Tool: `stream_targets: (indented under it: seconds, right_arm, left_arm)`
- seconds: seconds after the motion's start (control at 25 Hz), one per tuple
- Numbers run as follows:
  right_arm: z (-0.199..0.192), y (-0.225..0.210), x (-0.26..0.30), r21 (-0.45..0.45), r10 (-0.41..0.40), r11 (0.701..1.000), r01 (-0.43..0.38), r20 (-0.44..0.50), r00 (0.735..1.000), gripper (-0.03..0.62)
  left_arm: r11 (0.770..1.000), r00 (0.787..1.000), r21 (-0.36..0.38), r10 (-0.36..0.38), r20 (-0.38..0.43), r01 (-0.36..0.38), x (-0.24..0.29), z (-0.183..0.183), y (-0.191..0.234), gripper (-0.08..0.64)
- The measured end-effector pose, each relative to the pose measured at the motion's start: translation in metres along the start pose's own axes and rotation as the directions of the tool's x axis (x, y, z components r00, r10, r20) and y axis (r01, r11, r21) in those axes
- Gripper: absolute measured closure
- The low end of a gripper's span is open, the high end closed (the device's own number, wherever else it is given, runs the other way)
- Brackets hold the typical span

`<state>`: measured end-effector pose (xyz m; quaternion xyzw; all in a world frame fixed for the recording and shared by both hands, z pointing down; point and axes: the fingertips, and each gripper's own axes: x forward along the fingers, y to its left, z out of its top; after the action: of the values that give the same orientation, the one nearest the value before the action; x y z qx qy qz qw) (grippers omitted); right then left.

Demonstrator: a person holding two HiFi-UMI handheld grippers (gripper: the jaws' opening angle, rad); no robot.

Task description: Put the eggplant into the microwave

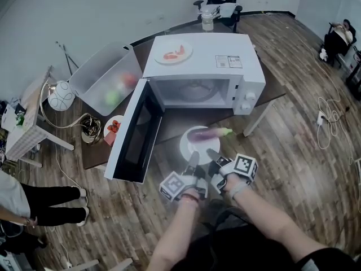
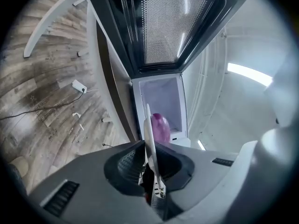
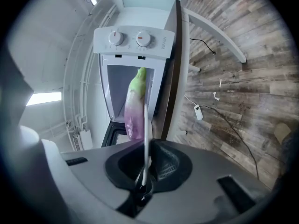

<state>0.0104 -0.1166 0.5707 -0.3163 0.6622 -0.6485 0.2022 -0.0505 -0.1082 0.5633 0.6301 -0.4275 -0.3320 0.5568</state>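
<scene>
Just off the front edge of the table (image 1: 274, 92), before the microwave (image 1: 248, 66) with its door (image 1: 132, 134) wide open, the eggplant (image 1: 206, 133) lies on a white plate (image 1: 186, 145), not yet inside. The left gripper (image 1: 193, 158) and right gripper (image 1: 213, 154) each pinch the plate's near rim. What remains, I judge, is sliding the plate in and letting go.

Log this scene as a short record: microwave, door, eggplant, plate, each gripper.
microwave: on the table
door: swung wide open
eggplant: lying on the plate, not yet inside
plate: in front of the open cavity, gripped at its near rim
left gripper: shut on the plate
right gripper: shut on the plate
</scene>
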Motion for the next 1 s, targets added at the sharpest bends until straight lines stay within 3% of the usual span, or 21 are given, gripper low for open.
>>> stream_targets:
  seconds: [0.24, 0.4, 0.48, 0.6, 0.68, 1.0]
  right_arm:
    - [0.013, 0.003, 0.014, -0.007, 0.008, 1.0, -0.008, -0.01, 1.0, 0.572]
    - [0.027, 0.003, 0.022, -0.006, 0.009, 1.0, -0.009, -0.006, 1.0, 0.572]
    - [0.033, 0.004, 0.026, -0.01, 0.008, 1.0, -0.008, -0.005, 1.0, 0.572]
    - [0.041, 0.007, 0.033, -0.016, 0.011, 1.0, -0.011, -0.009, 1.0, 0.572]
    - [0.045, 0.008, 0.038, -0.021, 0.013, 1.0, -0.013, -0.019, 1.0, 0.572]
    - [0.05, 0.015, 0.055, -0.019, 0.023, 1.0, -0.024, -0.071, 0.997, 0.572]
  left_arm:
    - [0.989, 0.999, 0.148, -0.008, -0.031, 0.013, 0.009, 0.012, -0.005, 0.491]
    - [0.959, 0.999, 0.281, -0.012, -0.049, 0.025, 0.009, 0.022, -0.007, 0.451]
    - [0.926, 0.997, 0.376, -0.009, -0.071, 0.035, 0.009, 0.024, -0.008, 0.439]
    - [0.832, 0.994, 0.552, 0.012, -0.112, 0.052, 0.011, 0.021, -0.013, 0.437]
    - [0.778, 0.993, 0.626, 0.025, -0.115, 0.053, 0.012, 0.022, -0.015, 0.431]
    - [0.696, 0.994, 0.716, 0.033, -0.103, 0.051, 0.018, 0.028, -0.017, 0.411]
